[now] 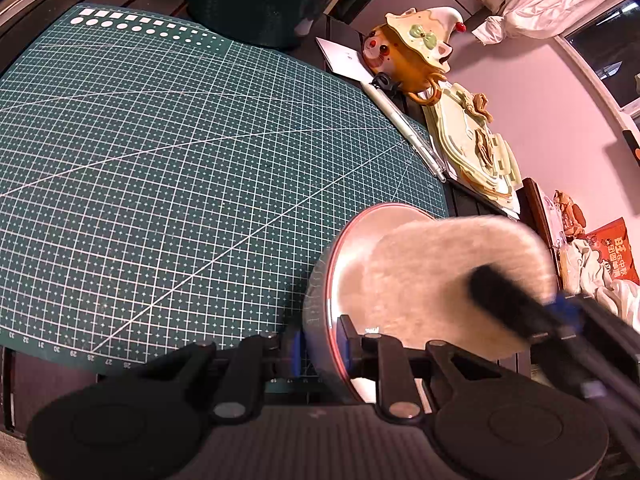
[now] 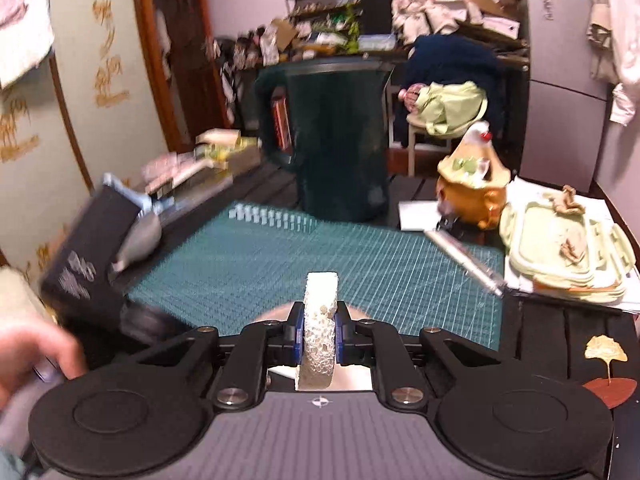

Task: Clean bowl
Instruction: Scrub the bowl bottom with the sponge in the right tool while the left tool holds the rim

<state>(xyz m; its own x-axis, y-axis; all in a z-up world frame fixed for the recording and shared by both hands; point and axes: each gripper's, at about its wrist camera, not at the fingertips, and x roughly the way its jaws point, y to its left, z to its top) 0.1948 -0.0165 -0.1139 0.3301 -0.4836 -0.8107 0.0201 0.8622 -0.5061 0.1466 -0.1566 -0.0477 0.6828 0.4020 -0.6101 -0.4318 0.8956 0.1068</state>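
A cluttered room with pale walls surrounds a dark table, most of it covered by a green cutting mat [image 1: 168, 168] printed with a white grid. Beyond the mat's far edge stands a dark green bin [image 2: 340, 136]; off its right edge lie a pen [image 1: 408, 128], an orange cat-faced teapot [image 1: 404, 56] and a stack of pale green lids [image 1: 472, 144].

At the mat's near right corner, the metal bowl [image 1: 348, 248] is tilted up on its side, with its rim clamped between the narrow blue pads of the left gripper [image 1: 320, 350], so the bowl sits directly at the fingertips and rises away from them. Its open face is turned to the right.

The right gripper [image 2: 319, 336] is squeezed tight on a pale, porous sponge [image 2: 320, 320], held edge-on between its pads. In the left wrist view the sponge [image 1: 452, 276] shows blurred and fills much of the bowl's inside, with the right gripper's dark fingers [image 1: 516, 304] coming in from the right. A hand [image 2: 28, 356] shows blurred at the left edge of the right wrist view.
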